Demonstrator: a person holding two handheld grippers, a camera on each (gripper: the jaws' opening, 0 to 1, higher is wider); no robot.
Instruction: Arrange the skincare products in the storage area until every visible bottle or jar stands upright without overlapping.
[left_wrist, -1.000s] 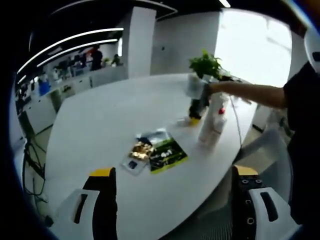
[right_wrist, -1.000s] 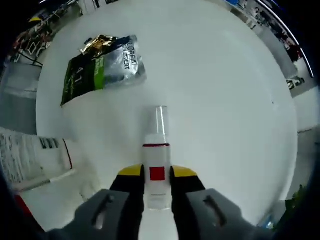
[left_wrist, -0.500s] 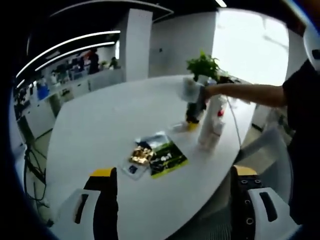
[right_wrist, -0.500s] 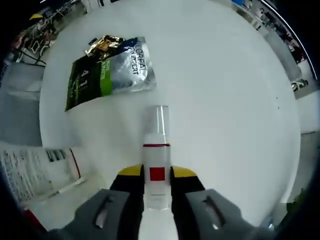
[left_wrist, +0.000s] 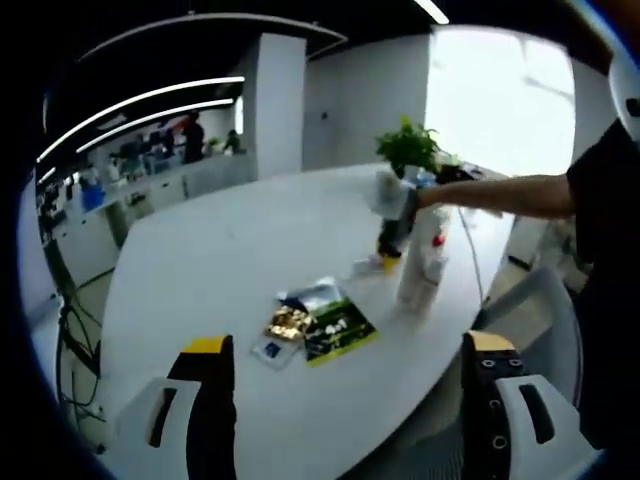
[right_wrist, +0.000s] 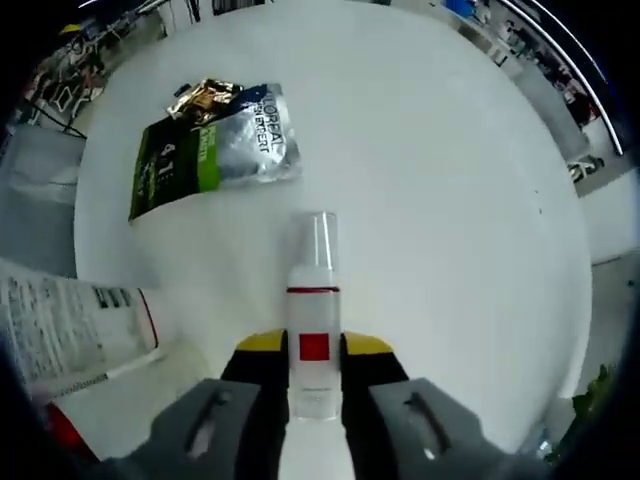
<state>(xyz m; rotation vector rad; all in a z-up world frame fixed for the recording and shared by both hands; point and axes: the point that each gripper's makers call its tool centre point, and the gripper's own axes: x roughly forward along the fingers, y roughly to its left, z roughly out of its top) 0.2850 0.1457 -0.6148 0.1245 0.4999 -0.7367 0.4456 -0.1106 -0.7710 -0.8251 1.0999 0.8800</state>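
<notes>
**A small bottle held over the white table**

The right gripper (right_wrist: 314, 352) has its two yellow-tipped jaws squeezed tight on a small white bottle (right_wrist: 314, 330). The bottle has a red square, a red ring and a clear cap (right_wrist: 320, 240). In the right gripper view the cap points out over the middle of the big white table (right_wrist: 440, 170).

Past the cap lie some flat packets (right_wrist: 215, 150) in a little heap. One is green and black, one is silver with letters on it, and a gold one peeks out at the far end. They overlap each other. Just beside the gripper, close to the table's edge, is a big white bottle (right_wrist: 70, 330) with small print and a red line on it.

In the left gripper view, the left gripper (left_wrist: 340, 385) has its jaws wide apart with nothing between them. It hangs off the near edge of the table. The same packets (left_wrist: 315, 322) lie near that edge. Farther along the right edge the tall white bottle (left_wrist: 422, 262) stands upright. A person's arm (left_wrist: 500, 195) reaches over it, holding the other gripper (left_wrist: 395, 225) down at the table. Behind that is a green plant (left_wrist: 408, 145) at the far end. Whether anything is inside the bottles, I cannot tell.
</notes>
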